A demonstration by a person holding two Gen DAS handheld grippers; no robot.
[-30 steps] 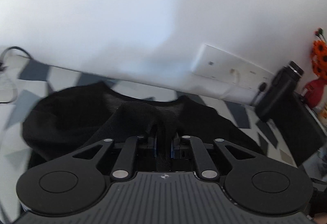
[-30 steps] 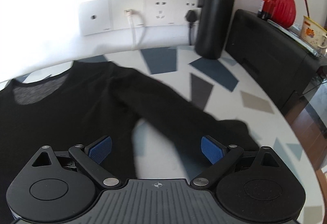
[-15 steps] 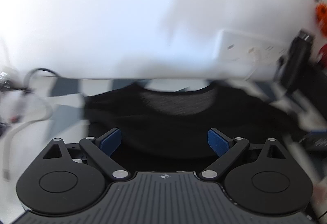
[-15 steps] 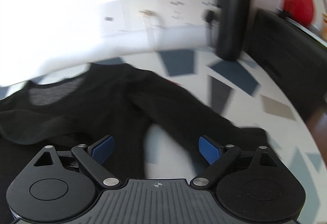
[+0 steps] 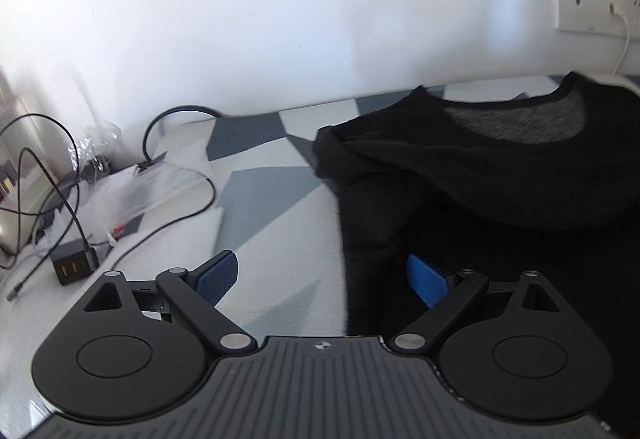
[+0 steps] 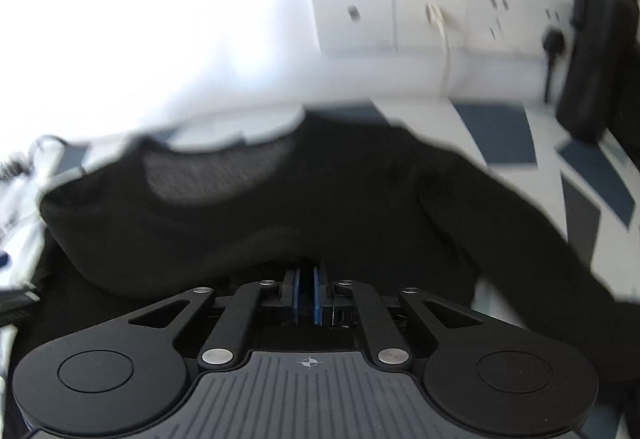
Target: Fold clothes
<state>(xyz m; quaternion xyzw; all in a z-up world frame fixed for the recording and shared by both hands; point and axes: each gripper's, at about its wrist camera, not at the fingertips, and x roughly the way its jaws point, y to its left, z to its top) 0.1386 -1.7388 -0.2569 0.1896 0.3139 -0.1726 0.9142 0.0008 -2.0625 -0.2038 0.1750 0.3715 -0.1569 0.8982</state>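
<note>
One black knit long-sleeved top (image 5: 500, 175) is spread on the patterned table (image 5: 280, 175), a sleeve laid across its chest. The right gripper (image 6: 306, 293) is pinched shut at dark cloth, whether gripped cannot be told. The left gripper (image 5: 322, 277) is held wide over the side edge, where a closing pinch is judged to be called for next.

Sweater (image 5: 500, 199) lies on the table (image 5: 280, 207), cables (image 5: 48, 175) off to its left, wall sockets (image 6: 432, 15) behind, bottle (image 6: 596, 51) far right.
</note>
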